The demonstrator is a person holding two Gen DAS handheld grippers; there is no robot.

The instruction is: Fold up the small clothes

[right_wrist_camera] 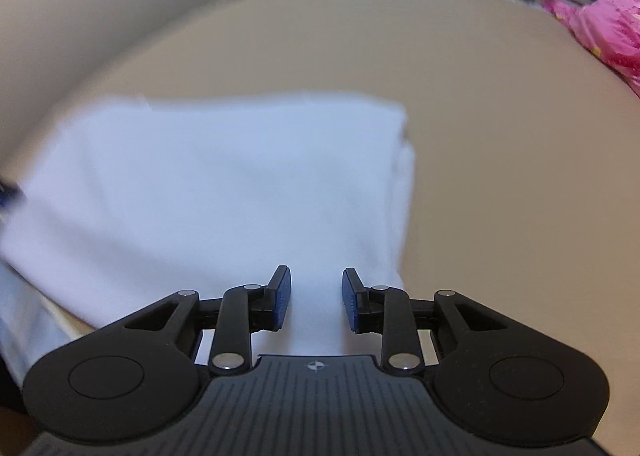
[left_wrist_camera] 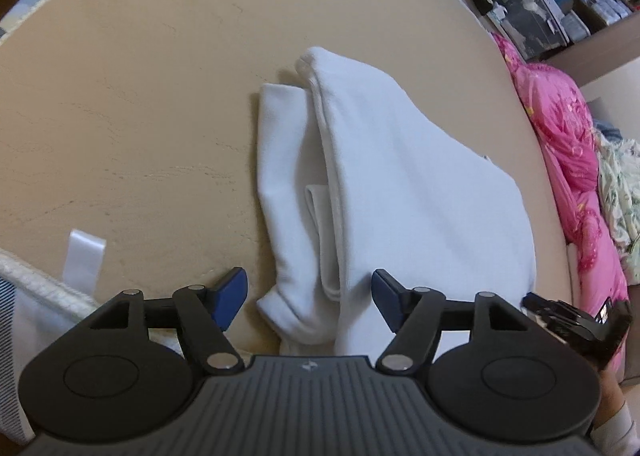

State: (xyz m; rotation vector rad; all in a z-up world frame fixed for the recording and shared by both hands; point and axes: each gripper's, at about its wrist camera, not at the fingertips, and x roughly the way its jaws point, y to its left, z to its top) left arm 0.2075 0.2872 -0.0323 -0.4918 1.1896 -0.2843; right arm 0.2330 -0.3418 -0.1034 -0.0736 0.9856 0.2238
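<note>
A white garment (left_wrist_camera: 400,191) lies partly folded on a beige bed sheet (left_wrist_camera: 140,95), with a folded sleeve along its left side. My left gripper (left_wrist_camera: 308,296) is open, its blue pads either side of the garment's near end, holding nothing. In the right wrist view the same white garment (right_wrist_camera: 224,183) lies blurred before my right gripper (right_wrist_camera: 316,296), which is open over the garment's near edge with nothing between its pads. The right gripper (left_wrist_camera: 576,320) also shows in the left wrist view at the garment's right.
A pink quilt (left_wrist_camera: 568,143) and a patterned cloth (left_wrist_camera: 620,191) lie along the right of the bed. Shelves with clutter (left_wrist_camera: 560,7) stand at the far right. A white tag (left_wrist_camera: 84,256) sits at the near left edge. The pink quilt (right_wrist_camera: 608,31) shows far right.
</note>
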